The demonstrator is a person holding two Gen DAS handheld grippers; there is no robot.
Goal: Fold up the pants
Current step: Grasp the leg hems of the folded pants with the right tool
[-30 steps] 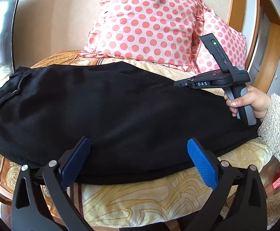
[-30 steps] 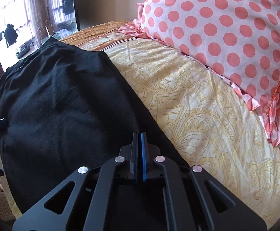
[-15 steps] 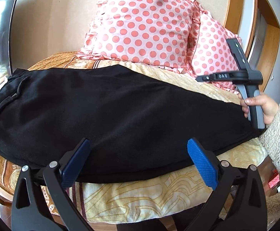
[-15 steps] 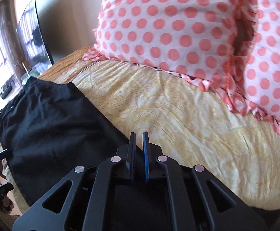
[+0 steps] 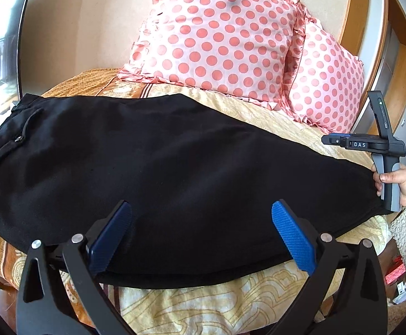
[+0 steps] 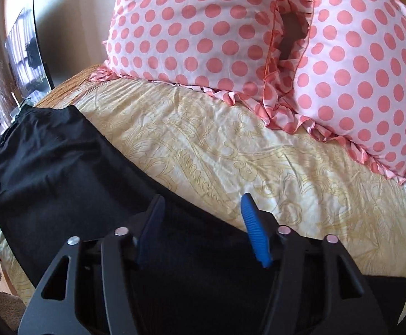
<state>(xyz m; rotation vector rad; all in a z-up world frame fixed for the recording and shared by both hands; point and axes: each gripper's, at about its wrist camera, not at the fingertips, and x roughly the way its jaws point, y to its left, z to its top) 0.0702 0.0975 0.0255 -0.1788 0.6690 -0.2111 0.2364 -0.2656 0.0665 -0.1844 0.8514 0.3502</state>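
Right now the black pants (image 5: 161, 173) lie flat along the near edge of the bed (image 5: 203, 307), folded lengthwise w/ one leg stacked on the other. The waistband end, w/ a zip pocket, sits toward the bed's left end in the left wrist view; the cuffs reach the right end. The fabric looks smooth, no big bunching. The near fold line runs just inside the bed's front edge, w/ a strip of yellow patterned bedspread (image 6: 230, 145) showing below it.

The left gripper (image 5: 201, 234) hovers over the near edge approx mid-length of the pants. Its blue pads stand wide apart, nothing clamped; black cloth lies beneath and between them, but whether the pads touch the cloth can't be told.

The right gripper (image 6: 203, 223) is over the cuff end, at the far edge of the pants where black cloth meets bedspread. Its jaws are opening, pads partway apart, w/ no fabric pinched between them. In the left wrist view a hand (image 5: 395, 181) in a fuzzy cream sleeve holds it by the handle at the bed's right end.

Two pink polka-dot pillows (image 5: 225, 36) w/ ruffled edges lean at the back of the bed, well apart from the pants.
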